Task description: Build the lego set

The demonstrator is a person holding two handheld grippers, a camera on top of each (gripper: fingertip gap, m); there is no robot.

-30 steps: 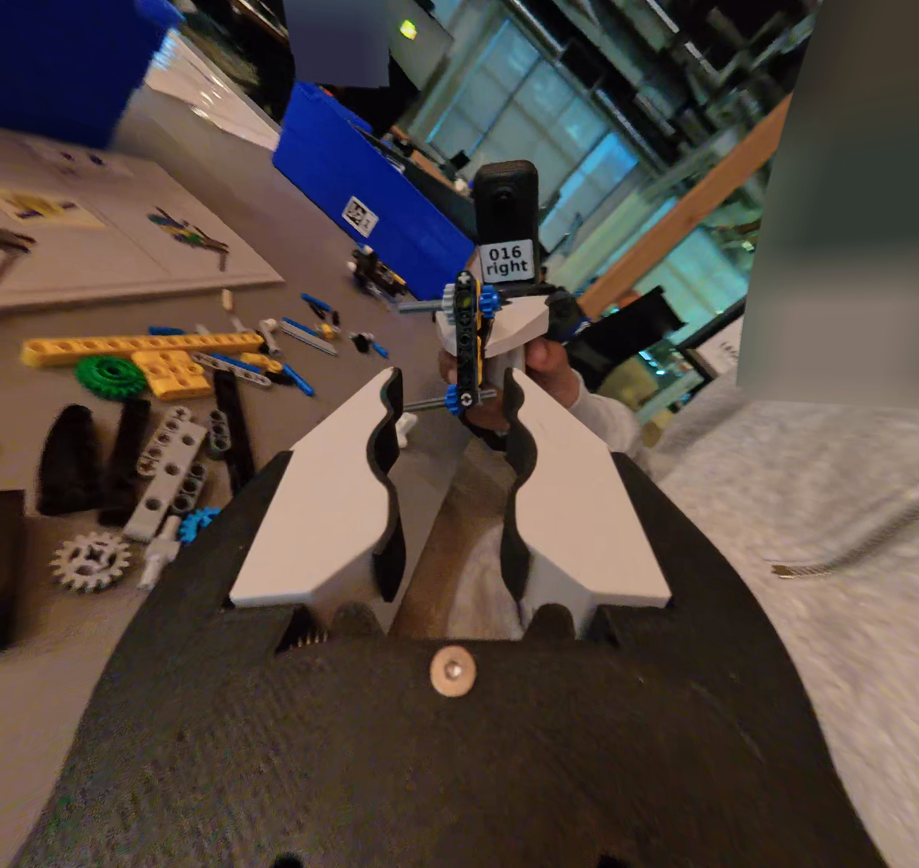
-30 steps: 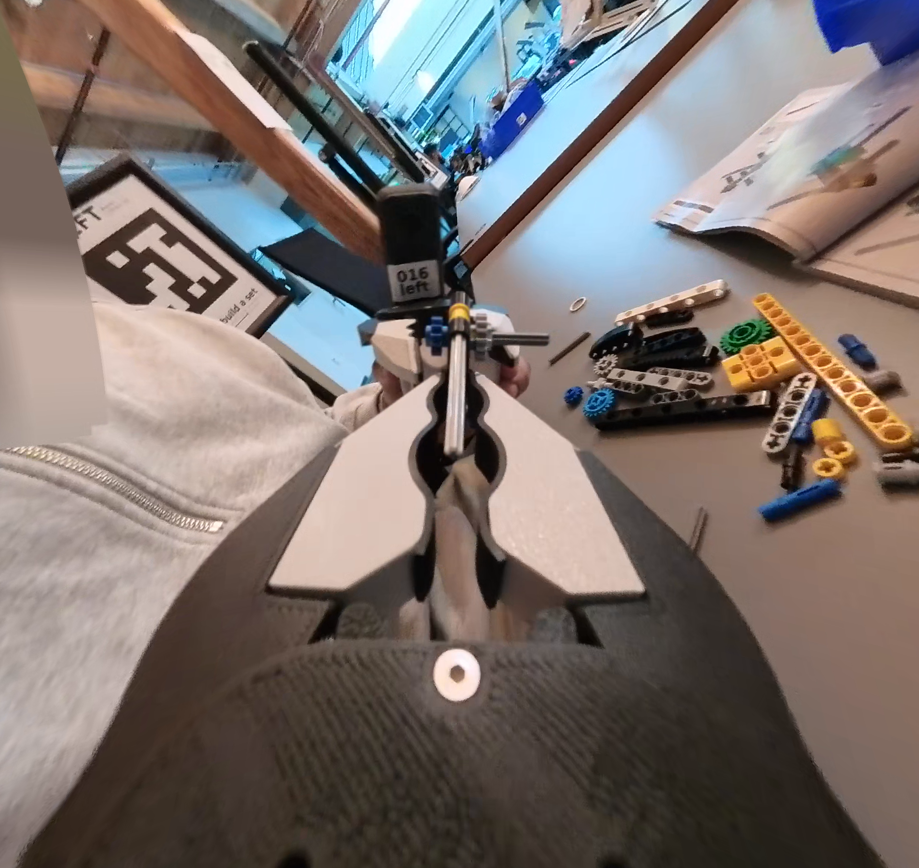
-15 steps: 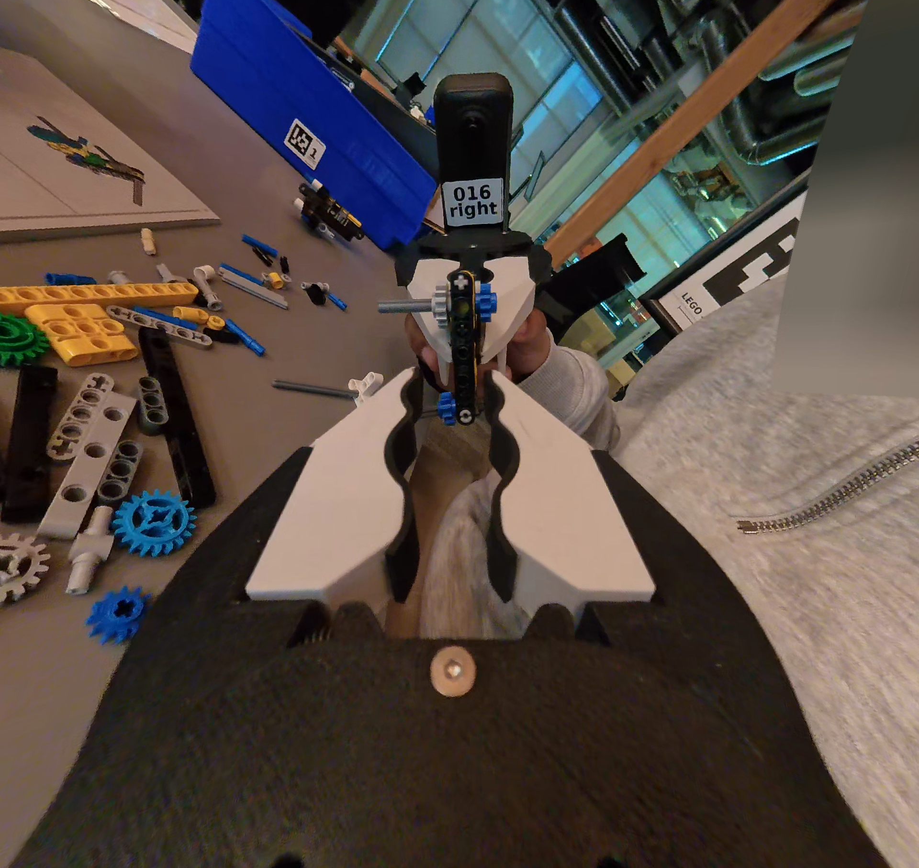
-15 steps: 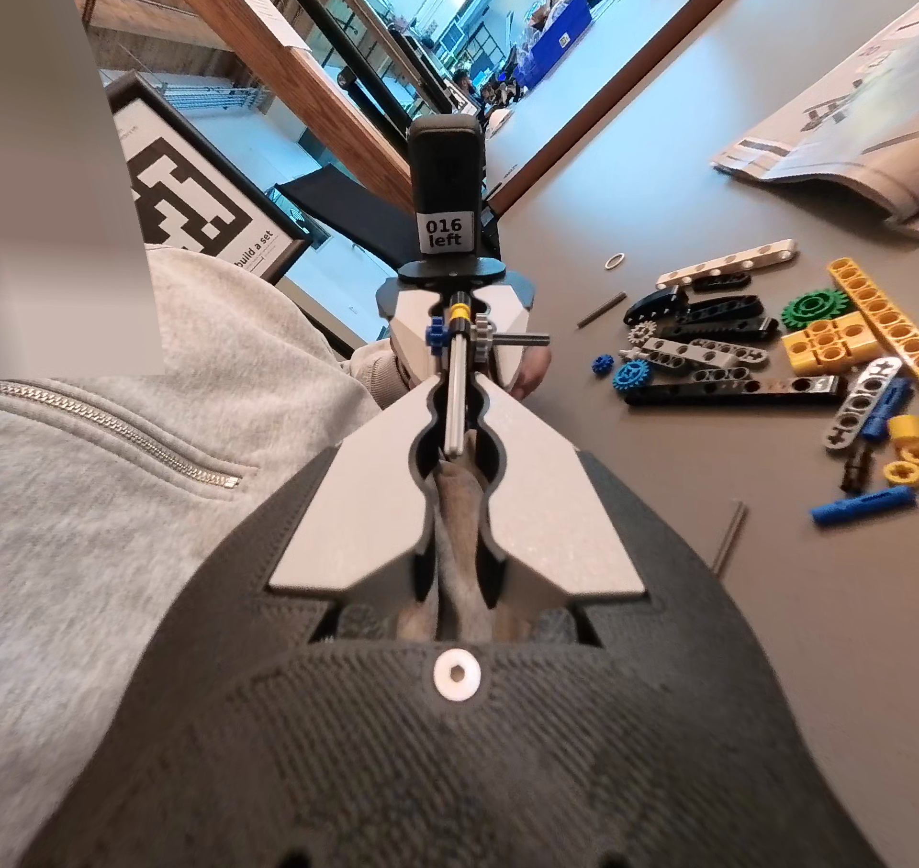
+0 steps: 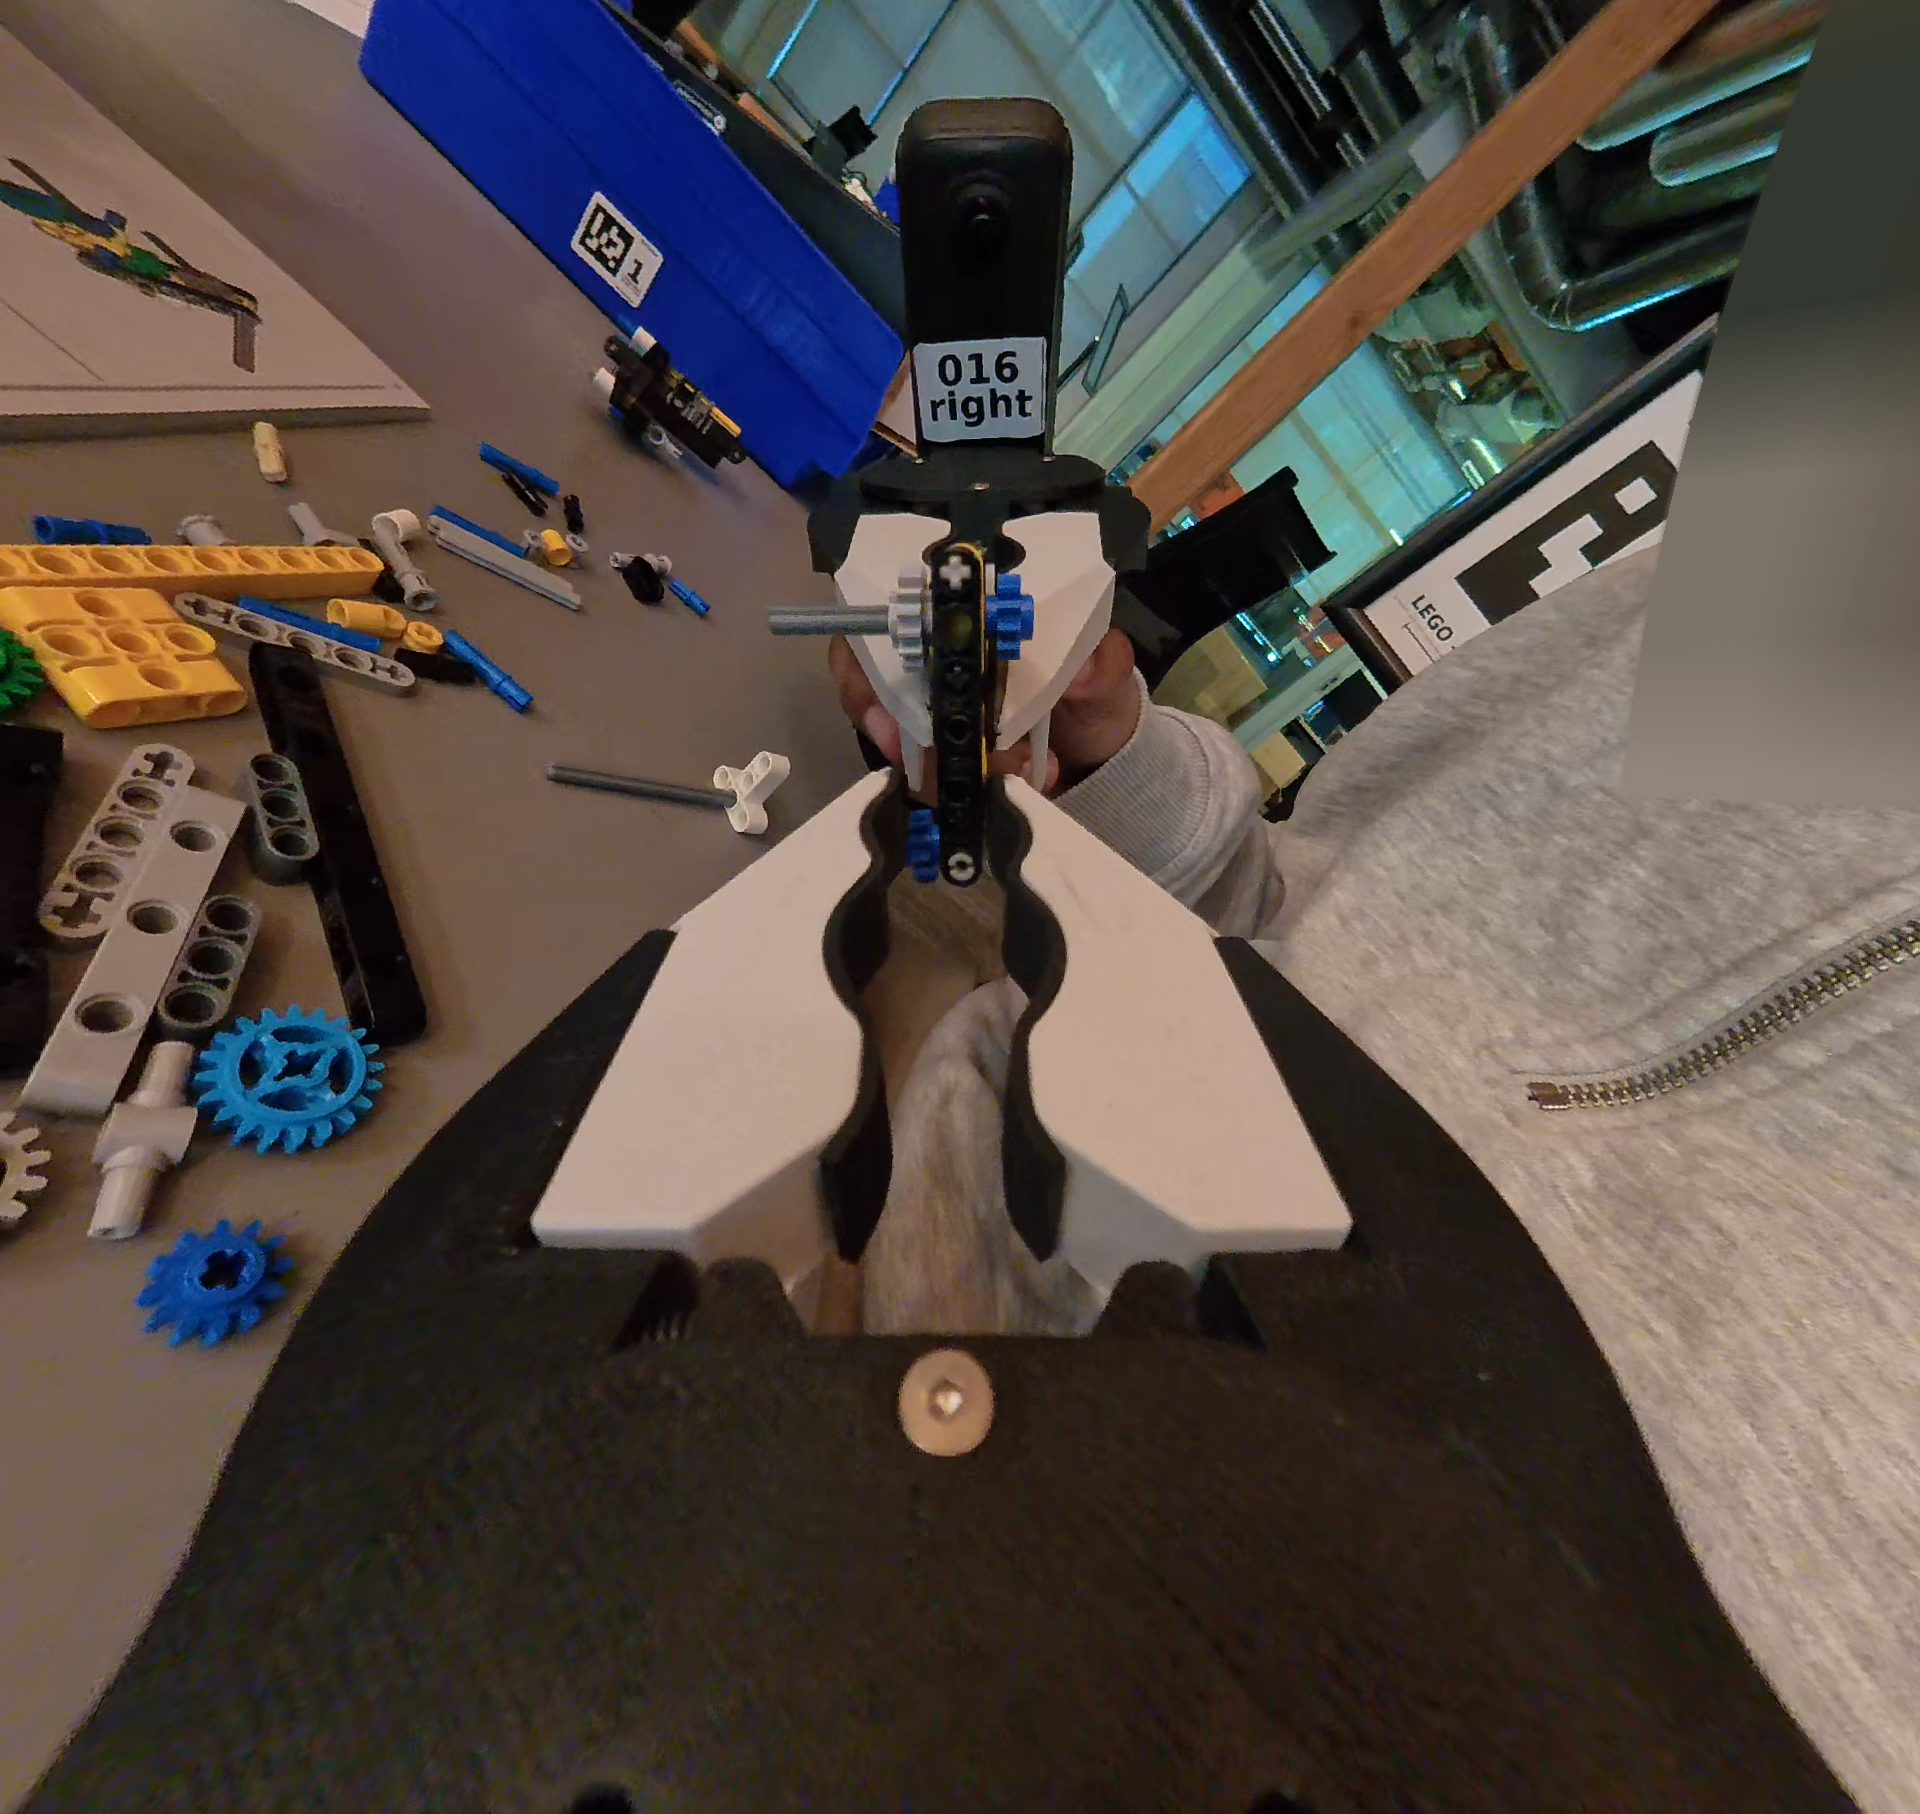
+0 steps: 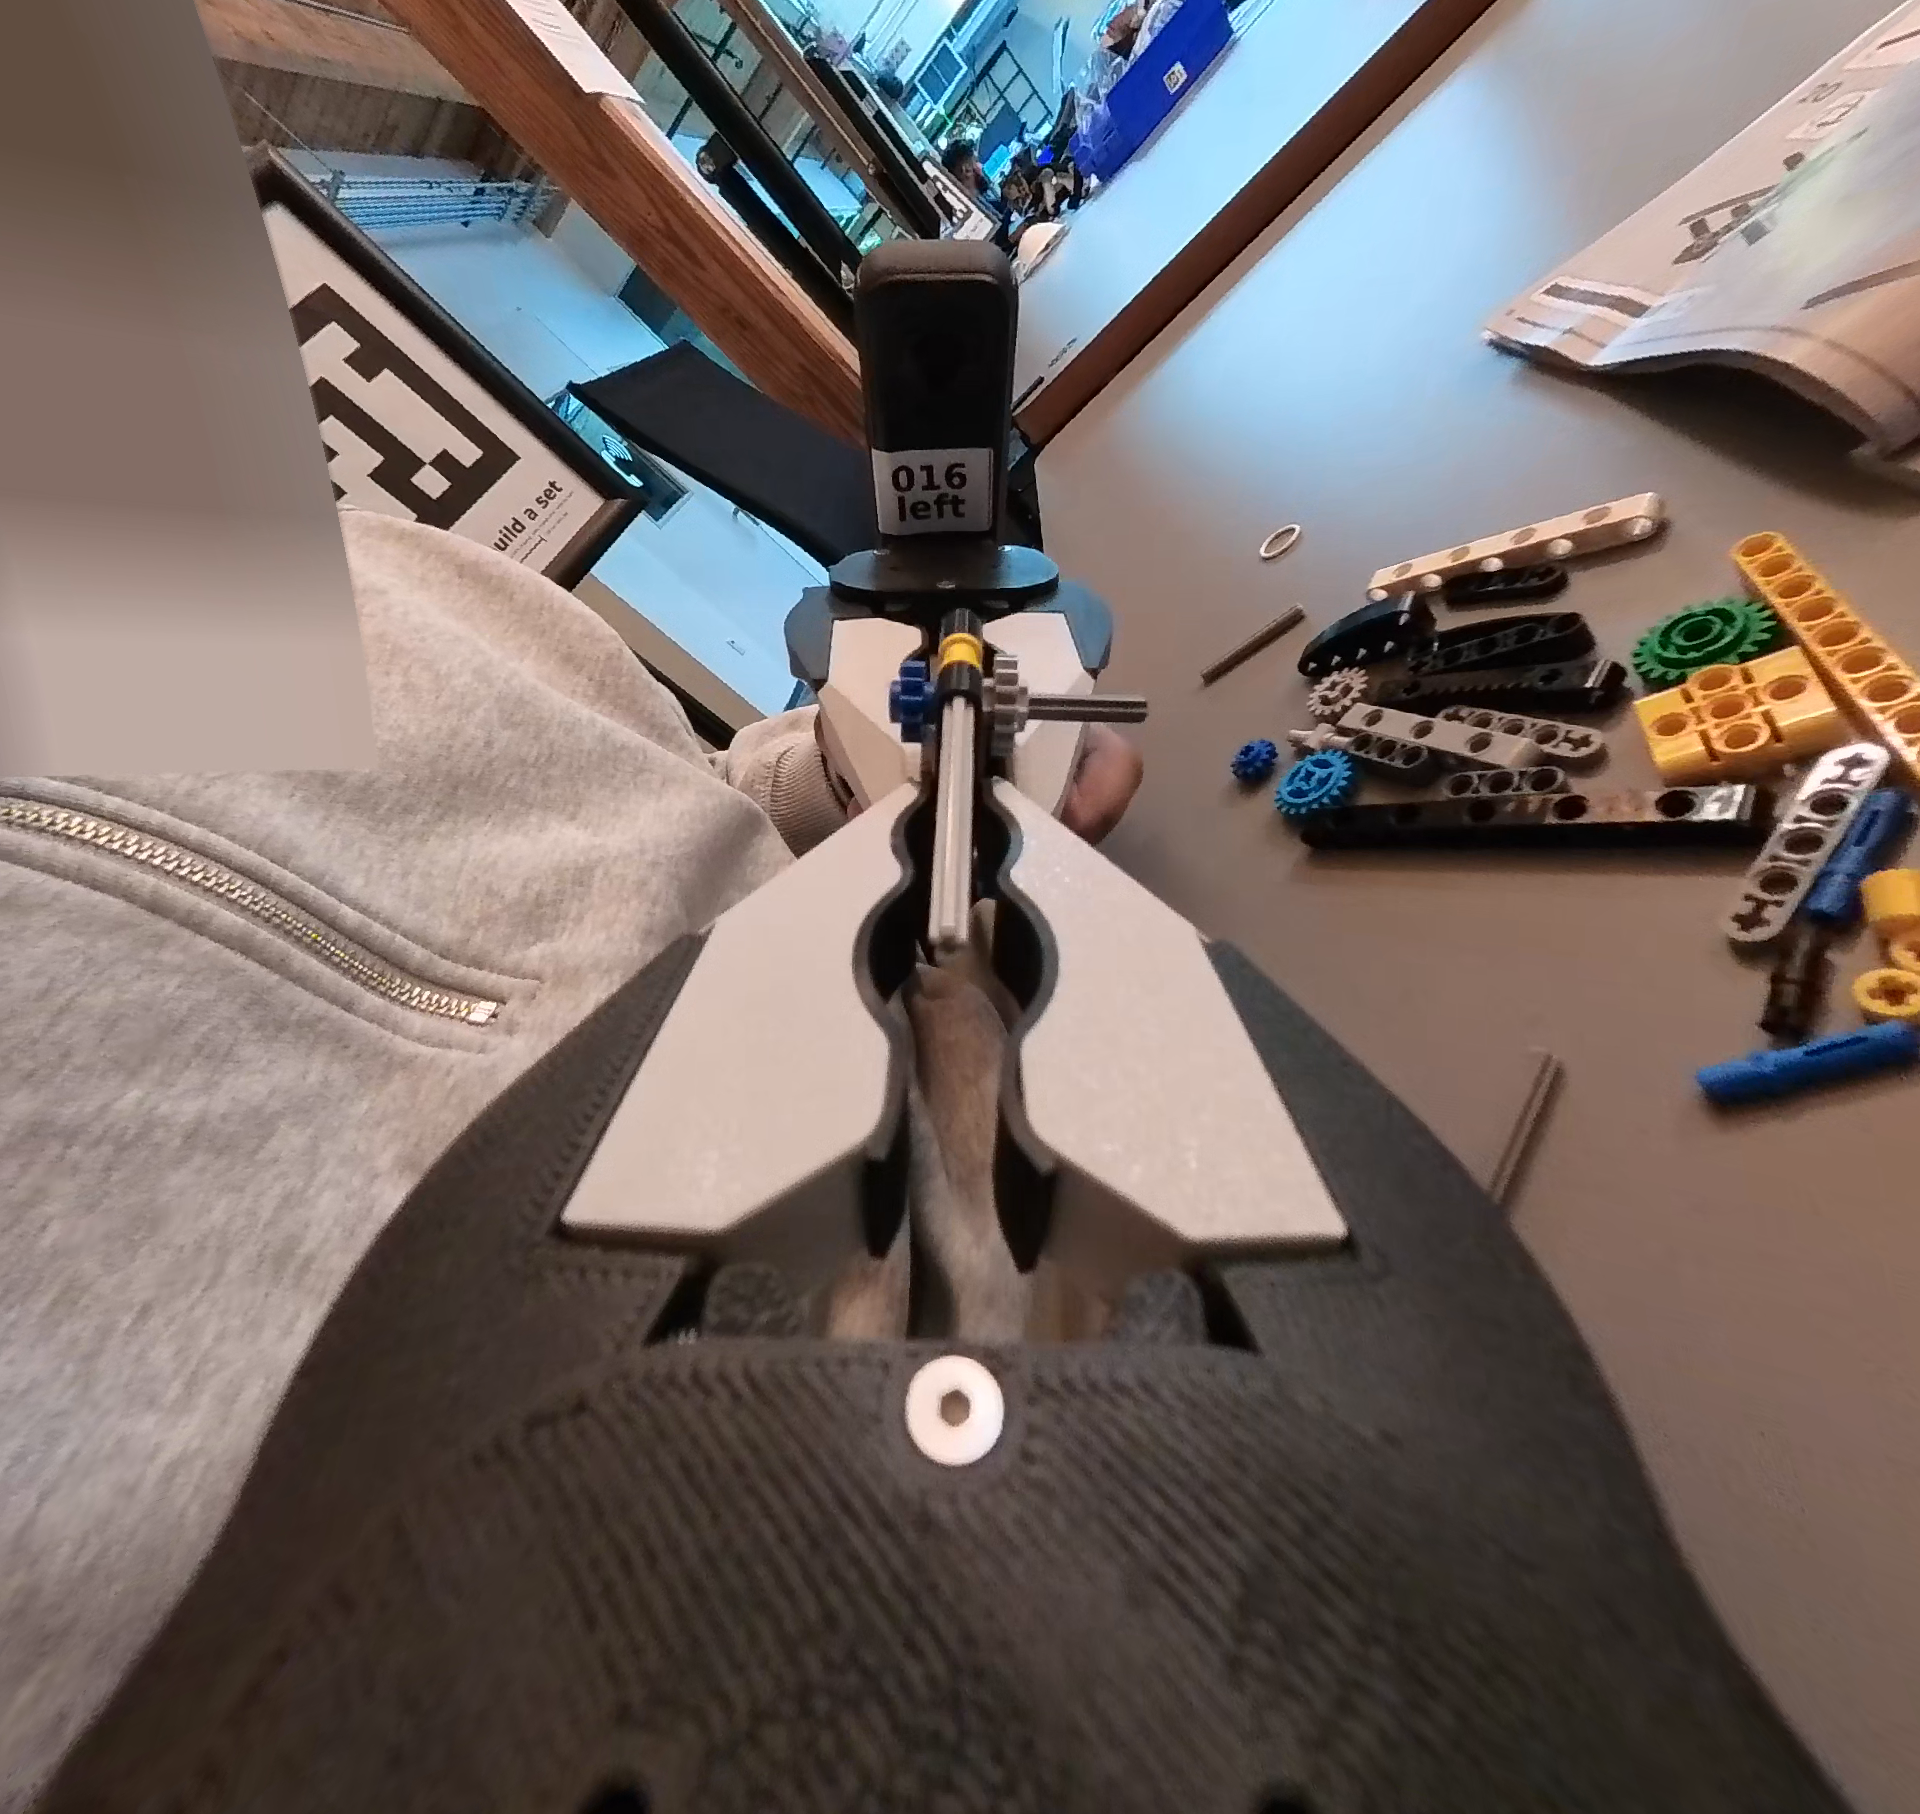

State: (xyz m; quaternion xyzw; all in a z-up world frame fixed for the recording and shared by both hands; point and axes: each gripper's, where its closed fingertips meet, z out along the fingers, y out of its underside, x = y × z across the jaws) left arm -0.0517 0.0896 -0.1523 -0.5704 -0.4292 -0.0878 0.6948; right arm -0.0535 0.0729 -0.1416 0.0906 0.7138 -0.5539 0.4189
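Grippers were facing each other, held up off the bench. The right gripper (image 6: 954, 829) was clamped on the little assembly (image 5: 956, 715) — black beam with blue and grey gears and a grey axle sticking out sideways. The left gripper (image 5: 951, 808) sat partly open around the beam's lower end, not squeezing yet as far as I could tell. Risk was closing off-centre and twisting the beam, popping a gear loose down among the loose parts (image 5: 281, 829) near the bench's front edge.

A grey table (image 5: 540, 891) bears scattered Lego parts (image 5: 260, 829) — plus an open instruction booklet (image 6: 1766, 310) and a blue bin (image 5: 623, 206).
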